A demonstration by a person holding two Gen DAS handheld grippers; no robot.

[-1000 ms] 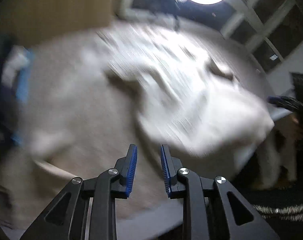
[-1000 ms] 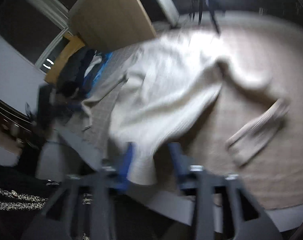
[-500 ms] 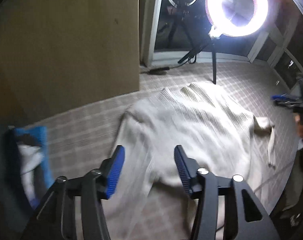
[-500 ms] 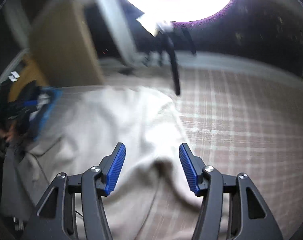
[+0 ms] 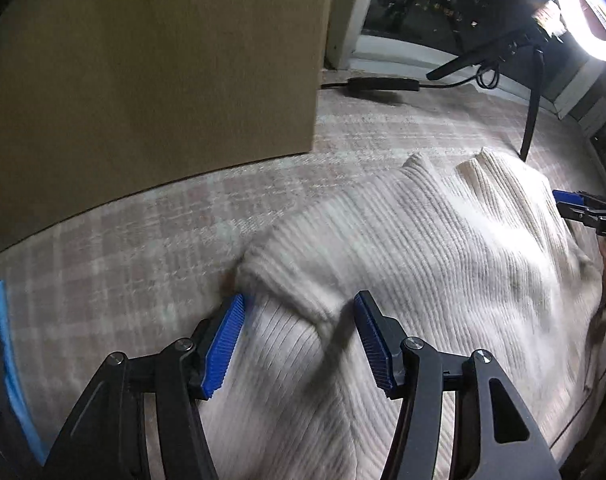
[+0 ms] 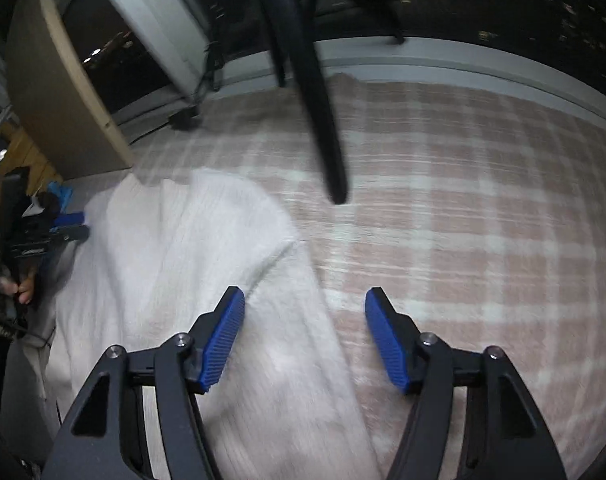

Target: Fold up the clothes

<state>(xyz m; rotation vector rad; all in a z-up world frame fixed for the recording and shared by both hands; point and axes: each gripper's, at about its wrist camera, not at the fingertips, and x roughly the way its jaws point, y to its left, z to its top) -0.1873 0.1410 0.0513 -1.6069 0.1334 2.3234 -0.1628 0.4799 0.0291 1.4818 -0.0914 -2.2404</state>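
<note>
Cream ribbed knit sweater (image 5: 403,264) lying rumpled on the plaid woven cover (image 5: 151,248), left gripper (image 5: 299,340) hovering with jaws apart over its shoulder fold, right gripper (image 6: 303,340) gaping likewise, straddling the sweater's sleeve edge, black tripod leg (image 6: 323,120) standing beyond.

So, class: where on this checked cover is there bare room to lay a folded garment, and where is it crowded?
Bare checked cover lies right of the cream sweater, out to the far edge, past the black stand leg. A narrower strip runs between sweater and wooden panel. The sweater's own side is crowded, with both grippers over it.
</note>
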